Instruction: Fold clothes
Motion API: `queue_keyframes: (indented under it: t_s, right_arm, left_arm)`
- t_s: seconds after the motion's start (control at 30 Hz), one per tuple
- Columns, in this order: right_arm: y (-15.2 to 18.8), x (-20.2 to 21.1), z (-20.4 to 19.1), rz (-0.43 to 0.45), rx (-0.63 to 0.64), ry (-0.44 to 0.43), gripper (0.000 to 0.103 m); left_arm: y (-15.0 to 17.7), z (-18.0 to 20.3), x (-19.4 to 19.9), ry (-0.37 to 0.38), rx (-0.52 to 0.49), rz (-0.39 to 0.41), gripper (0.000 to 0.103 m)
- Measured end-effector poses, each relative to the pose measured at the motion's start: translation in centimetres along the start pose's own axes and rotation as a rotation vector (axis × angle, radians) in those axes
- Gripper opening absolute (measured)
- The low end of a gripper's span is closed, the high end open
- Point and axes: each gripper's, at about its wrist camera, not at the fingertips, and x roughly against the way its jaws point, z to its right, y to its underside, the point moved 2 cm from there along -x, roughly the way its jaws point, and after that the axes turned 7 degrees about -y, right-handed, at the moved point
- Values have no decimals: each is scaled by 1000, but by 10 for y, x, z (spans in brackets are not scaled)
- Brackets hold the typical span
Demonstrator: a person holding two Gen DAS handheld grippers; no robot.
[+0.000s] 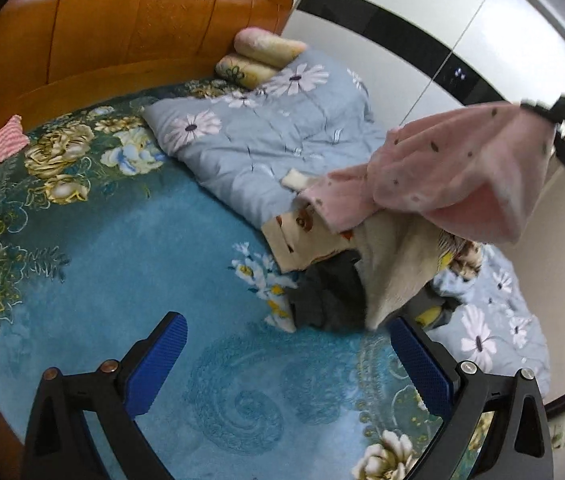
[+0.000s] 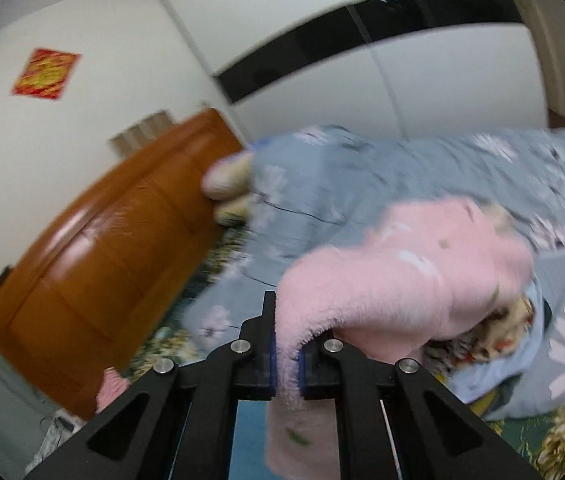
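The right gripper is clamped on an edge of the fuzzy pink speckled garment, holding it lifted above a heap of cream, grey and patterned clothes on the bed with the blue floral cover. The left gripper hangs wide apart and empty over the bed. A pale blue daisy-print quilt lies behind the heap.
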Motion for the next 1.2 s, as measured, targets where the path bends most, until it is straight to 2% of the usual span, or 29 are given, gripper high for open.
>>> queue_keyframes:
  t_s: [0.2,0.33,0.43,0.53,0.63,0.73,0.8,0.87,0.93,1.03,1.1,1.2]
  right_arm:
    - [-13,27,-112,27,86,-228,7]
    - [-18,56,-151,60,94,-377,7]
    - [-12,73,-163,71,154,-409,7]
    - [6,79,-148,45,195,-376,7]
    - [41,66,-103,-49,181,-278,7]
    - [95,48,-35,-203,159,-128,7]
    - [135,42,26,-291,110,-9,7]
    - [173,42,100,-353,-8,117,7]
    - [204,58,163,-370,-140,226,7]
    - [240,82,238,-394,-296,376,7]
    - [259,90,273,-421,-394,409,8]
    - [270,97,289,-472,-435,441,14]
  left_arm:
    - [-9,-31,41,6,63,71,103]
    - [-10,-58,70,-11,102,127,103]
    - [-4,-80,79,-4,162,139,103]
    - [5,-99,79,13,222,128,103]
    - [20,-105,58,-4,235,72,103]
    - [38,-103,30,-8,235,-6,103]
    - [48,-98,15,-15,224,-49,103]
    - [58,-93,-1,-23,214,-91,103]
    - [68,-87,-16,-30,203,-134,103]
    - [83,-80,-38,-42,187,-198,103]
    - [93,-75,-54,-49,177,-241,103]
    - [107,-67,-76,-61,160,-305,103]
